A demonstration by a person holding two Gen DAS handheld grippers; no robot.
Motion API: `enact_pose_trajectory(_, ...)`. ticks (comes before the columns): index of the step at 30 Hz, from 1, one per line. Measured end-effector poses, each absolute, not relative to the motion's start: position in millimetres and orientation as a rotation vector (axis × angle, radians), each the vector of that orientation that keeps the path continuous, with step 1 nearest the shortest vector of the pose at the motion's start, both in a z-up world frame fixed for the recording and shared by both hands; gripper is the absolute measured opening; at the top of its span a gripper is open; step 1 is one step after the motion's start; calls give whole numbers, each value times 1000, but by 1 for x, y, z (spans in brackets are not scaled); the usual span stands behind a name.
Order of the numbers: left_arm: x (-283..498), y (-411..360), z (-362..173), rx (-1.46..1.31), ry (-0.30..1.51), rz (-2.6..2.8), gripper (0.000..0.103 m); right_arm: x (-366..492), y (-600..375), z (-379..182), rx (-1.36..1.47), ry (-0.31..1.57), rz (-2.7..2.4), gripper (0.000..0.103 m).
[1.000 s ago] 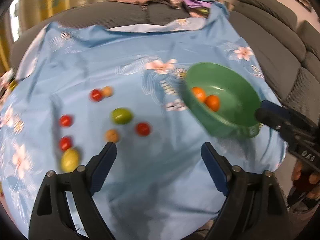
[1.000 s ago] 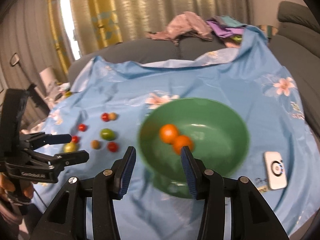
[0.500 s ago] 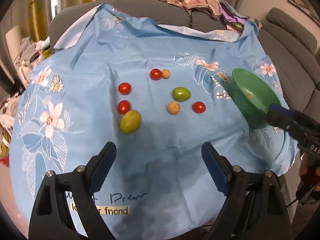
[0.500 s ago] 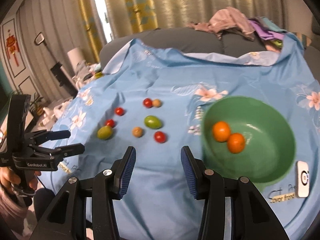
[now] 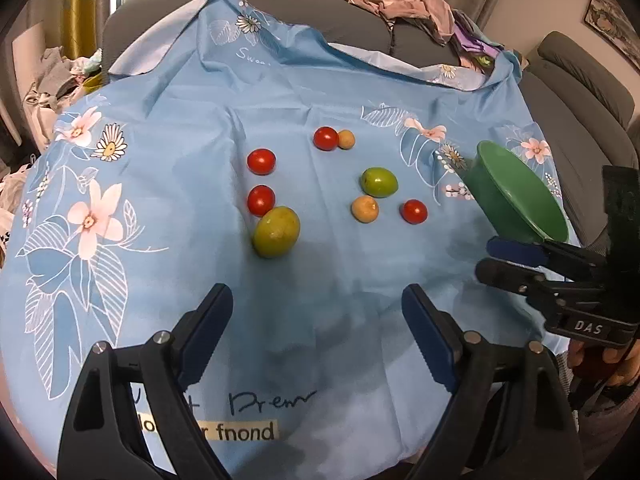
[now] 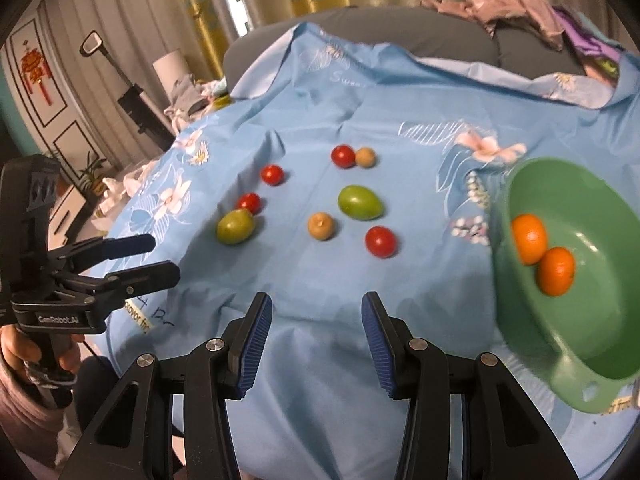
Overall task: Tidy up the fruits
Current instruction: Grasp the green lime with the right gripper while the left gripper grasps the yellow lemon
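Observation:
Loose fruit lies on a blue flowered cloth: several red tomatoes, two green fruits and two small tan ones. A green bowl at the cloth's right side holds two oranges. My left gripper hovers open over bare cloth in front of the fruit, nothing between its fingers. My right gripper is open with a narrower gap, also empty, just left of the bowl. Each gripper shows in the other's view, the left gripper and the right gripper.
A grey sofa curves behind and to the right of the cloth, with a pile of clothes on its back. Curtains hang behind. Left of the cloth stand a small table with clutter and a stand.
Both grippers have swung left and sunk toward the cloth. The fruit now sits in the middle of both views and the bowl has slid to the right edge. Neither jaw gap has visibly changed.

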State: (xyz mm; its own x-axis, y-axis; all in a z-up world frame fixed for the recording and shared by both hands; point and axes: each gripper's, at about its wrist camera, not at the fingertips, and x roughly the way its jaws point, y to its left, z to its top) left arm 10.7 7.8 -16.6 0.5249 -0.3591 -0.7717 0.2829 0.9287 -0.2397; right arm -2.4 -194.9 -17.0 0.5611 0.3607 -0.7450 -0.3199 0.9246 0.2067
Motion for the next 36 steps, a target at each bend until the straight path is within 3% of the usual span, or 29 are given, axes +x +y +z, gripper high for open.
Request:
enact_pose_trajectory(7, 23, 6, -22, -69, 942, -406, 84, 13, -191, -28, 61, 925, 409, 47)
enact_pose_trajectory(9, 29, 3, -26, -46, 947, -402, 79, 17, -190, -29, 58, 925, 408, 47)
enact_pose_trajectory(15, 50, -5, -35, 16, 943, -389, 76, 30, -189, -30, 58, 921, 402, 47)
enact_pose_trajectory(18, 62, -10, -44, 80, 957, -354, 68, 42, -189, -28, 52, 908, 391, 47)
enact_pose_trajectory(23, 72, -19, -47, 164, 938, -331, 65, 67, -192, -27, 61, 892, 360, 47)
enact_pose_trajectory(26, 76, -22, -52, 183, 965, -346, 51, 85, -190, -31, 48, 900, 336, 47)
enact_pose_trajectory(32, 81, -20, -62, 189, 983, -338, 49, 115, -185, -44, 30, 935, 321, 47)
enact_pose_trajectory(36, 86, -20, -68, 164, 1020, -348, 36, 129, -181, -55, 12, 968, 320, 47)
